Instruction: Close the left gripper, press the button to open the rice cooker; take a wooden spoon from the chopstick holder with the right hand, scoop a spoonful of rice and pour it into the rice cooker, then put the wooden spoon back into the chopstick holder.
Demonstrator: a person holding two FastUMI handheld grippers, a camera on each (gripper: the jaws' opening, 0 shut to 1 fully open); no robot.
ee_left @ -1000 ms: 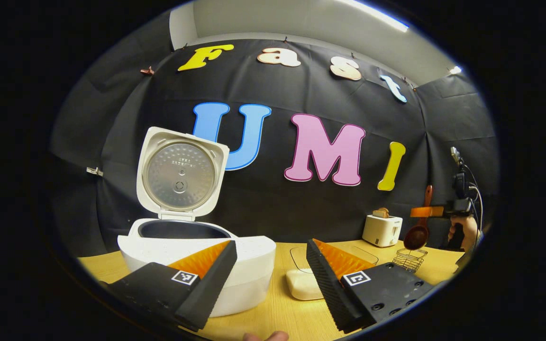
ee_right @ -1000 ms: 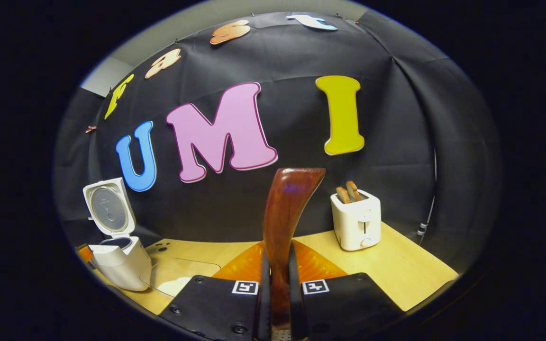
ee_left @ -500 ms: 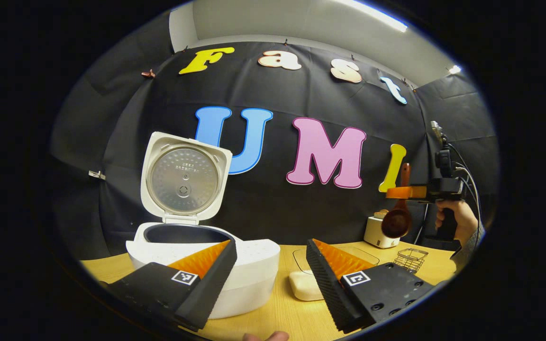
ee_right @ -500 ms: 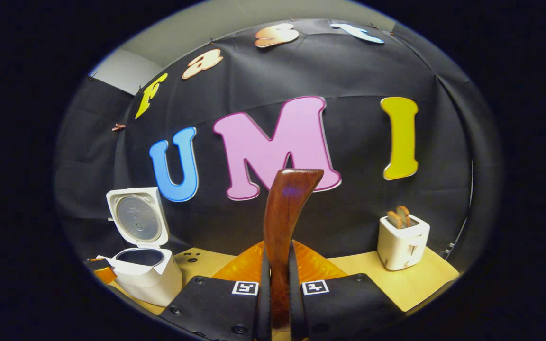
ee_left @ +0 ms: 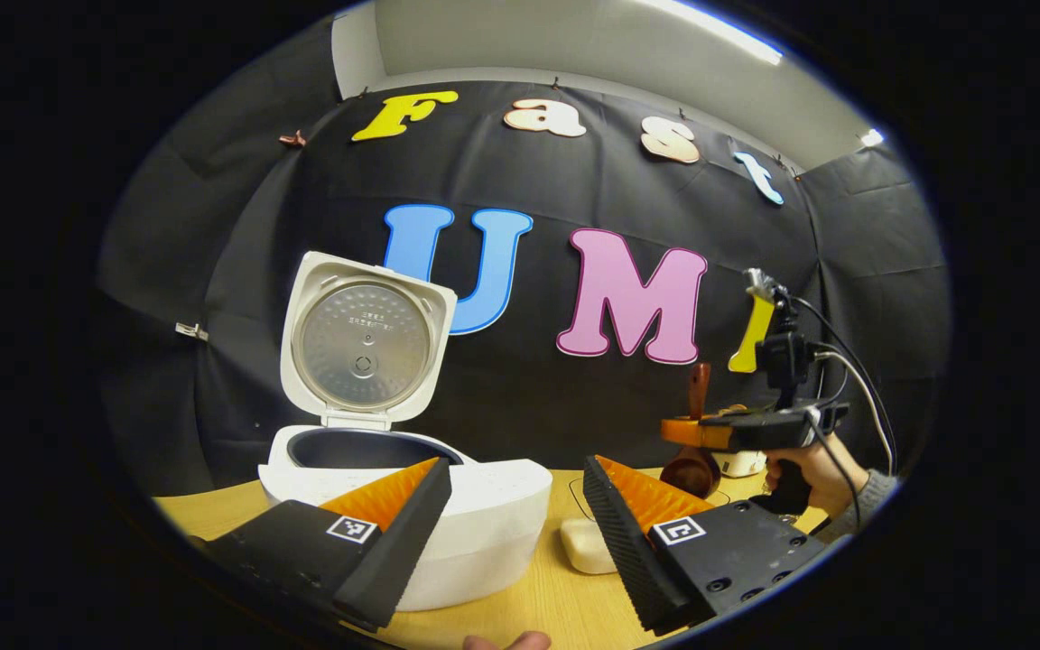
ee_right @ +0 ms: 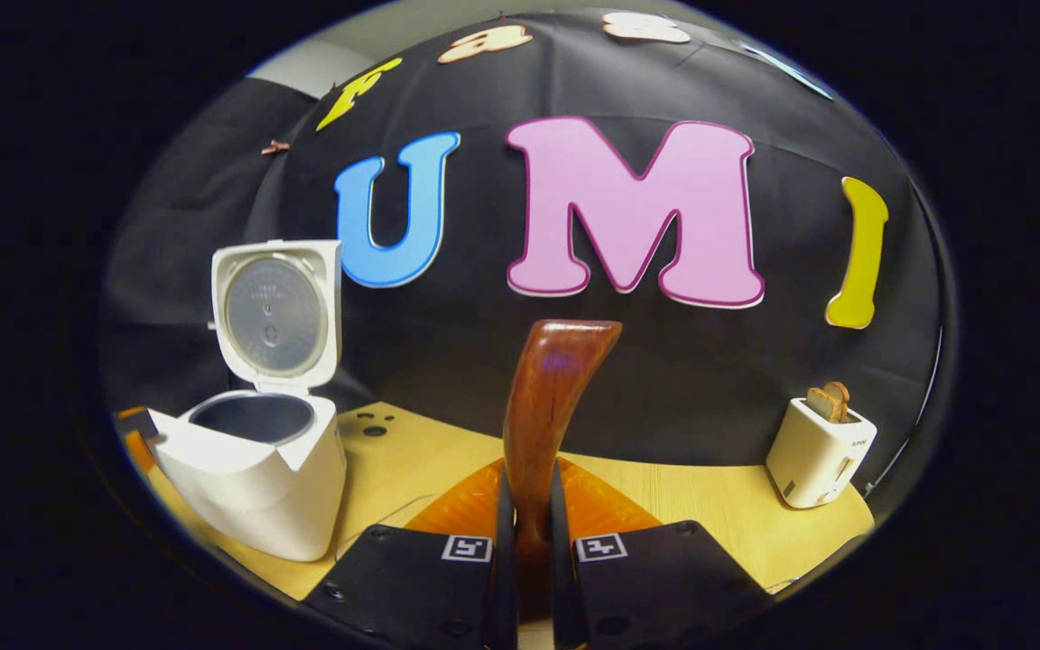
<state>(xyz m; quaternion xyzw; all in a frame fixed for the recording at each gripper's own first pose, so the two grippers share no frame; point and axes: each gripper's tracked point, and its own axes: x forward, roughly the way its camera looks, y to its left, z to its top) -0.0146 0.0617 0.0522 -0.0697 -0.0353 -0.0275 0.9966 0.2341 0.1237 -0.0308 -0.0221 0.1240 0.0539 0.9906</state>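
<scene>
We take the rice cooker [ee_left: 412, 506] as our landmark: a white, rounded plastic body with a faintly speckled top, standing on the pale wood-grain counter [ee_left: 520, 605]. Its lid [ee_left: 366, 343] stands upright at the back, showing a dimpled round metal liner, and the dark inner pot [ee_left: 362, 449] lies open to the air, with free room above its rim.

Right of the cooker, on the counter, we see a small smooth white block [ee_left: 585, 546] beside the edge of a clear container that we cannot make out well. Farther right of the cooker stands a white toaster [ee_right: 820, 451] with bread slices in its slots, near the counter's far corner. Bare counter lies between the cooker and the toaster.

Our left tongs [ee_left: 517, 492] hover just in front of the cooker, fingers spread wide and holding nothing; the ribbed pads [ee_left: 655, 501] face each other across the gap.

Our right tongs [ee_right: 527, 533] are clenched on the handle of the wooden spoon [ee_right: 543, 406], a glossy reddish-brown curved piece rising between the fingers. In the left gripper view the same spoon hangs bowl-down, well right of the cooker and low over the counter, with a hand [ee_left: 809, 478] gripping the tool's handle.
</scene>
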